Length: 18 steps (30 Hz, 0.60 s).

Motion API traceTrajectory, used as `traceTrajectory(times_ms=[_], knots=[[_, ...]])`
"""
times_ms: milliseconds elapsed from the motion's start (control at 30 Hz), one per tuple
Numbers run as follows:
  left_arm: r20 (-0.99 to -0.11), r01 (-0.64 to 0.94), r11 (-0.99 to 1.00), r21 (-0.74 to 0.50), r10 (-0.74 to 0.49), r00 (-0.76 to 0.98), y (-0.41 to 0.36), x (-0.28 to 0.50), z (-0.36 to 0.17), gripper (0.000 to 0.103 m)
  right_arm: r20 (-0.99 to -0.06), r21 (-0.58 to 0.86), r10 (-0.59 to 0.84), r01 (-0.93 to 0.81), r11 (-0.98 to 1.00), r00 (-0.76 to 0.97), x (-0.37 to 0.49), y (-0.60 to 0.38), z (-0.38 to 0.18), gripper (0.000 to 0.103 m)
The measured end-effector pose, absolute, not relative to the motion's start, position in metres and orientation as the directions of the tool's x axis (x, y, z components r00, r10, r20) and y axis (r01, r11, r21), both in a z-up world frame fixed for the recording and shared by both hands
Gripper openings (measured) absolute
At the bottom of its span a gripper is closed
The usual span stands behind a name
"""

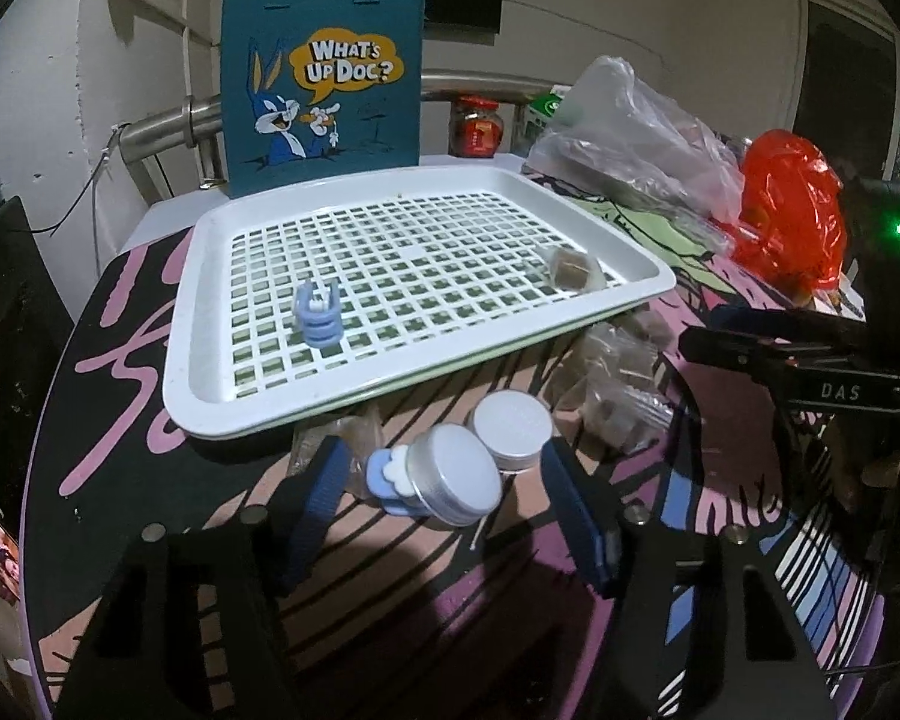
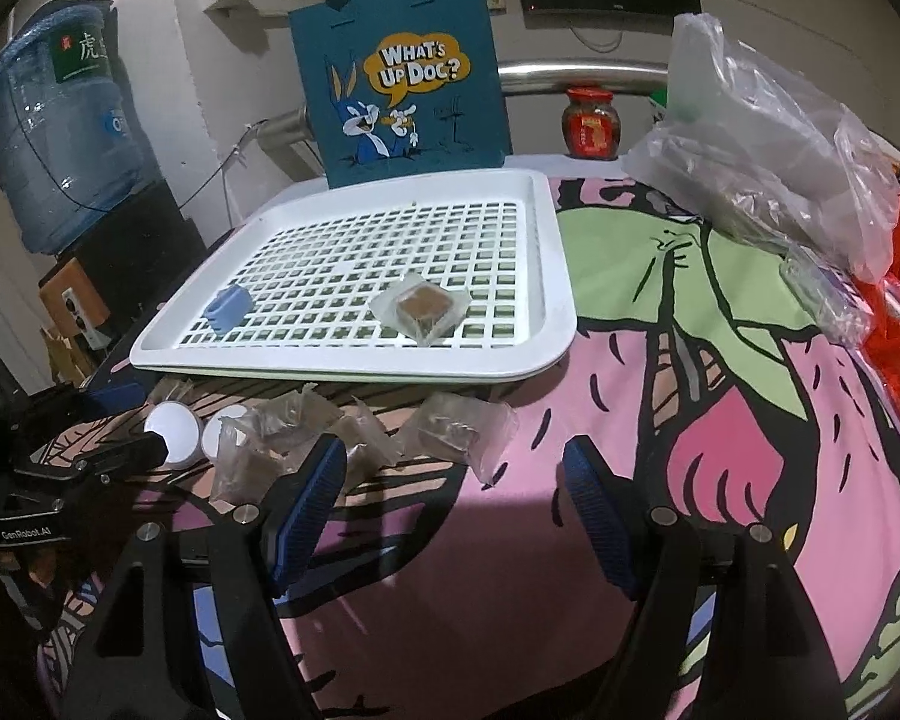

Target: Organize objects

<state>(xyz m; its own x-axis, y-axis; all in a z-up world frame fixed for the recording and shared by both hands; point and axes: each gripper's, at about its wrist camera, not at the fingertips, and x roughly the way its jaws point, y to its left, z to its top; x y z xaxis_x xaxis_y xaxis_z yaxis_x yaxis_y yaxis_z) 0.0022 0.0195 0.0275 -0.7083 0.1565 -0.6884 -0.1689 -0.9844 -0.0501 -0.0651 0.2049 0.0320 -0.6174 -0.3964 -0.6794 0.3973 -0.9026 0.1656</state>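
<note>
Early yet: one clip (image 1: 317, 317) and one packet (image 2: 421, 306) in the tray (image 1: 210, 240), two tins (image 1: 457, 473), another clip (image 1: 390, 474), several packets (image 2: 459, 429) on the table's near edge; both hand-held grippers, left (image 1: 444, 504) and right (image 2: 453, 510), open, empty.

Table: you have a round table (image 2: 660, 420) covered with a cartoon-print cloth in pink, green and black.
Tray: your white slotted tray (image 1: 210, 276) sits on the cloth toward the far edge.
Tins: two round silver tins (image 1: 513, 432) lie just off the tray's near edge; one is tilted against a blue clip (image 1: 390, 474).
Packets: you see clear wrapped packets (image 2: 456, 429) scattered along the tray's near edge.
Bags: a clear plastic bag (image 2: 768, 150) and a red one (image 1: 792, 210) lie at the far right edge.
Tote: a blue cartoon tote (image 2: 402, 78) stands behind the tray at the far edge.
</note>
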Motion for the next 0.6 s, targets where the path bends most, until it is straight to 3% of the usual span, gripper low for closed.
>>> traceTrajectory(times_ms=[200,600], knots=[[-0.695,-0.200,-0.980,-0.022,0.158,-0.701,0.029,0.003,0.026,0.055,-0.707,0.185,-0.404,0.399,-0.898,-0.581,-0.075,0.203,0.026,0.073],[-0.687,-0.226,-0.974,0.004,0.162,-0.708,0.035,0.004,0.027,0.026,-0.743,0.225,-0.413,0.385,-0.895,-0.527,-0.098,0.193,0.017,0.041]])
